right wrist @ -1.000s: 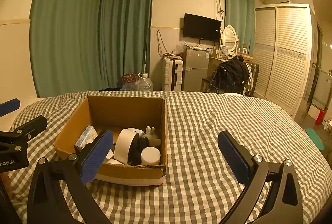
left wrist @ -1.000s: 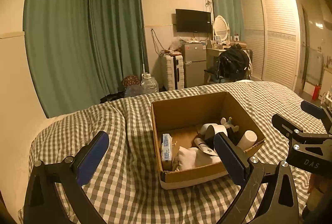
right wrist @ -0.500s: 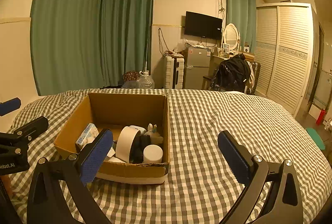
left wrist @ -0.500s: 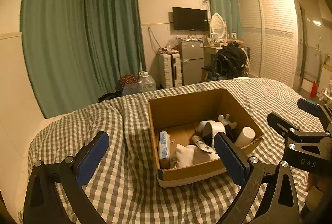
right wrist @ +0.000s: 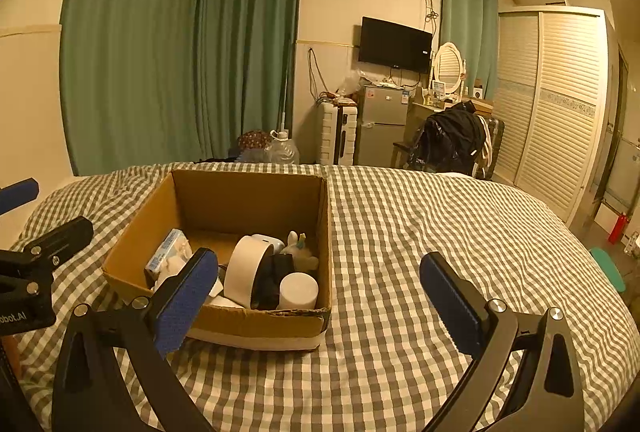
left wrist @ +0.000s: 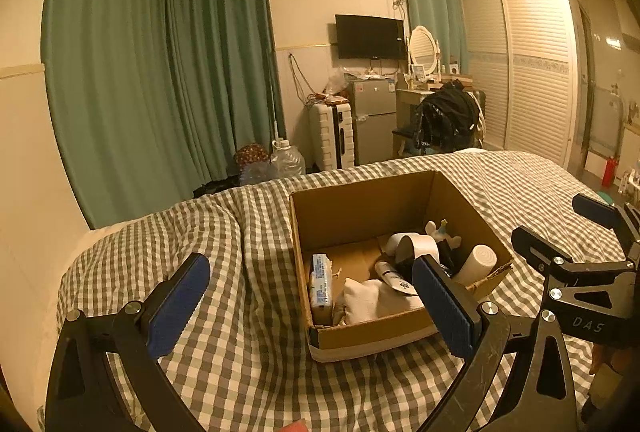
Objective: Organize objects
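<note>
Both the left gripper and the right gripper hover with fingers apart and empty before the open brown cardboard box on the grey checked bed, where the small objects already lie, so either sorting is finished or unpacking comes.

Legible markings, two entries

Reading "DAS" on right gripper body; showing partial "obot.AI" on left gripper body; box-item labels staying unreadable.

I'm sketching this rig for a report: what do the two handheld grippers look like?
Both the left gripper and right gripper have black angular frames with silver bolts and flat blue textured pads on the jaws. White lettering marks their sides. No cables or sleeves show.
</note>
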